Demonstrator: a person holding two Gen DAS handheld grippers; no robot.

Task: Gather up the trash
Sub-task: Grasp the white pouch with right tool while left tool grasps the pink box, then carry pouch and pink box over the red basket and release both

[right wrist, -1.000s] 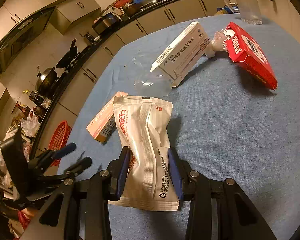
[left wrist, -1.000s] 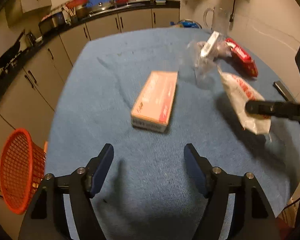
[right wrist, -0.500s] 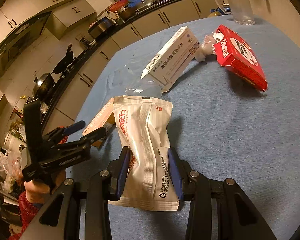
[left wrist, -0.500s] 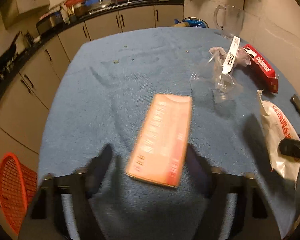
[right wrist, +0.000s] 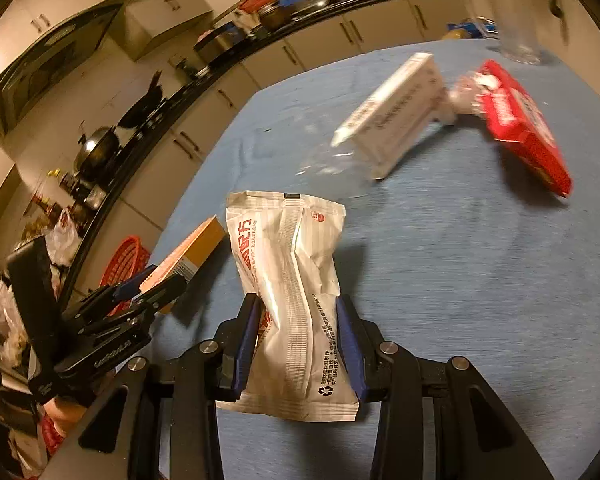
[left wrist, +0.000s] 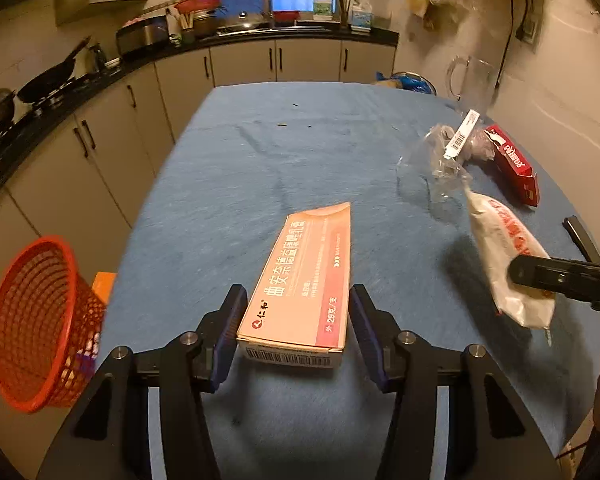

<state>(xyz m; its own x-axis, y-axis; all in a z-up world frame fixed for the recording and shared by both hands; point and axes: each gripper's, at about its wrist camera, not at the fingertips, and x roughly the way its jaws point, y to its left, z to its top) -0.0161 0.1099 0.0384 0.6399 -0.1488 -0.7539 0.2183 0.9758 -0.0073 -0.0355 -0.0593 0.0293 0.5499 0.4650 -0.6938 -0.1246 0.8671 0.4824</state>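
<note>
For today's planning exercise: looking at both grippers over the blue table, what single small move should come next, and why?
Probably finish closing the left gripper on the pink box: its jaws are closing with the box between them, a slight gap showing on one side. The right gripper already pinches the white packet.

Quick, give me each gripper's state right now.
Left gripper: closing around the pink box, pads not yet pressing.
Right gripper: shut on the white packet.

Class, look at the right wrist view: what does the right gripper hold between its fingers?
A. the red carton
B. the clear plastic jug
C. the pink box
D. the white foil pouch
D: the right gripper pinches the white foil pouch at its waist; the pouch creases inward between the blue pads.
</note>
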